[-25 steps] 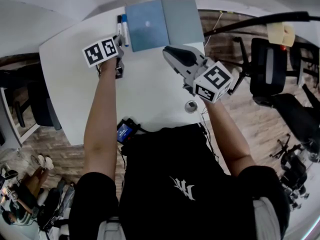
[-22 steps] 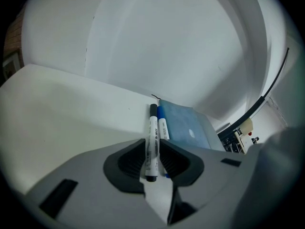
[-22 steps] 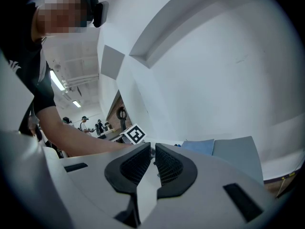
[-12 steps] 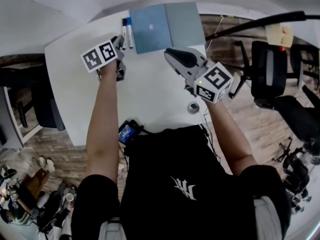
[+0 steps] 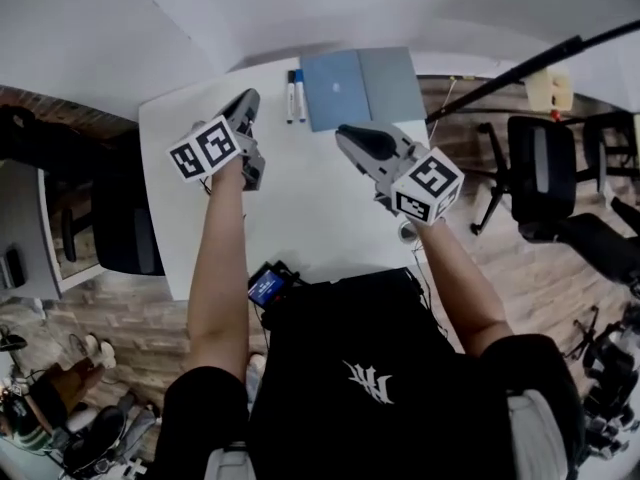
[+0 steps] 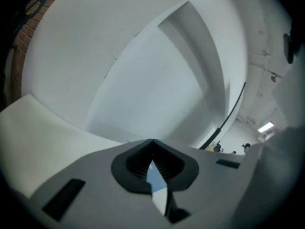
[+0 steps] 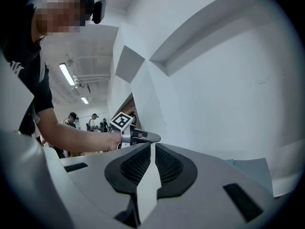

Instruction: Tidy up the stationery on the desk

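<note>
Two markers (image 5: 291, 96) ahead of left hand-held gripper (image 5: 249, 99) and right hand-held gripper (image 5: 347, 134), both closed, empty.

Left tool (image 5: 249, 100), right tool (image 5: 347, 134), both closed

head: steeply down on desk (image 5: 300, 198) | hand cameras: near-level, share wall (image 6: 143, 80)

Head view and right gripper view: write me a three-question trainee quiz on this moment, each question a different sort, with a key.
1. True or false: in the head view, the markers lie to the right of the blue notebook.
2. The right gripper is: A) shut on a marker; B) shut and empty; C) wide open.
3. How many markers lie on the desk?
Key: 1 false, they lie to its left; 2 B; 3 two.
</note>
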`<state>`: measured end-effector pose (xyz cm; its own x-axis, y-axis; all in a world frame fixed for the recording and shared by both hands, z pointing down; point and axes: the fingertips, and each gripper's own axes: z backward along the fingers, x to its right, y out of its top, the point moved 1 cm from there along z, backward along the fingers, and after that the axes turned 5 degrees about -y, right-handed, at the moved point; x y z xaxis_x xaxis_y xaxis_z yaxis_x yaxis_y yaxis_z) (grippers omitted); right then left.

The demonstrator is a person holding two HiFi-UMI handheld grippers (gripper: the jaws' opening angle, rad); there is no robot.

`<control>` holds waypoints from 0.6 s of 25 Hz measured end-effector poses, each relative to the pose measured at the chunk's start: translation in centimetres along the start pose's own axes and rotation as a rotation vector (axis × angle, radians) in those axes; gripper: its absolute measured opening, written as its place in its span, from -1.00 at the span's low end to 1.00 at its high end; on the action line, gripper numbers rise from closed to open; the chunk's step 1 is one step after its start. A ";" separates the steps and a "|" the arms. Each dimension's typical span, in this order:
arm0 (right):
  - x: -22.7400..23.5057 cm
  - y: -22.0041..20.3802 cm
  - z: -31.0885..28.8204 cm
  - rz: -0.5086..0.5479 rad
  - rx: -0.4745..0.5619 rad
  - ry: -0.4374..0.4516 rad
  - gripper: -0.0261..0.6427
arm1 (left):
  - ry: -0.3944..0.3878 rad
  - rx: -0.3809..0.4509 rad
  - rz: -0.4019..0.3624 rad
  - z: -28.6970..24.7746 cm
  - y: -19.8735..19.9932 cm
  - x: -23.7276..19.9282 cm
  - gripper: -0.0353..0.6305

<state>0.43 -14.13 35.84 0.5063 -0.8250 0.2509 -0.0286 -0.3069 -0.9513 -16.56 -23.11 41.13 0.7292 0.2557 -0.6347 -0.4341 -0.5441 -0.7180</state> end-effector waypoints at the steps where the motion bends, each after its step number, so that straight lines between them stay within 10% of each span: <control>1: -0.9 0.5 0.0 0.012 0.007 0.001 -0.77 | -0.046 0.012 -0.021 1.0 0.5 1.0 -0.88; 8: -6.7 4.0 0.7 0.082 0.070 0.007 -0.77 | -0.316 0.116 -0.261 9.3 3.6 8.3 -0.88; 15: -13.5 4.5 3.0 0.109 0.108 0.019 -0.77 | -0.426 0.116 -0.422 18.5 2.1 12.8 -0.88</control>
<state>-3.92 -2.99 27.60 0.4884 -0.8601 0.1473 0.0111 -0.1627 -0.9866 -17.94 -6.16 26.23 0.5856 0.7403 -0.3302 -0.2259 -0.2422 -0.9436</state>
